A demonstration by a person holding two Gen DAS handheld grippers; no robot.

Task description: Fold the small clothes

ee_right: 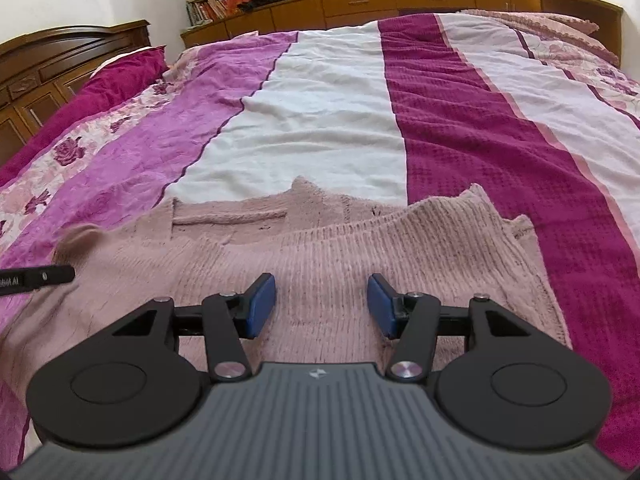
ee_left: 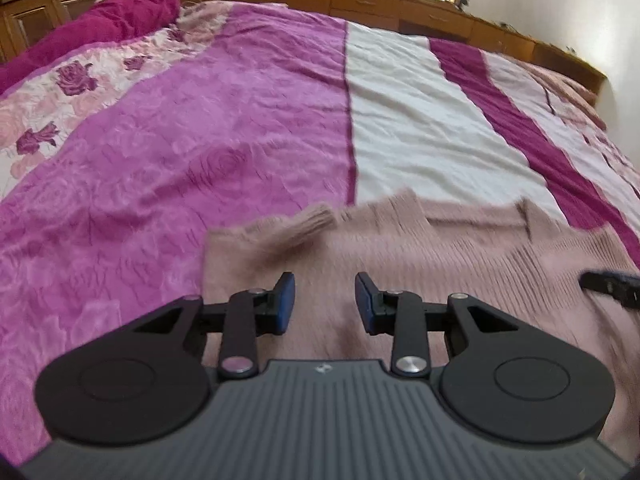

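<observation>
A dusty-pink knitted sweater (ee_left: 440,256) lies on the bed near its front edge, with both sleeves laid across its body. It also shows in the right wrist view (ee_right: 320,248). My left gripper (ee_left: 325,300) is open and empty, just above the sweater's left part, near a ribbed sleeve cuff (ee_left: 308,220). My right gripper (ee_right: 321,306) is open and empty above the sweater's right part. The right gripper's tip shows at the edge of the left wrist view (ee_left: 608,286), and the left one's in the right wrist view (ee_right: 36,278).
The bed carries a striped cover (ee_right: 320,120) in purple, white and magenta bands. A magenta pillow (ee_left: 100,28) lies at the far left by the wooden headboard (ee_right: 60,52). Wooden cabinets (ee_right: 400,0) run along the far side under a window.
</observation>
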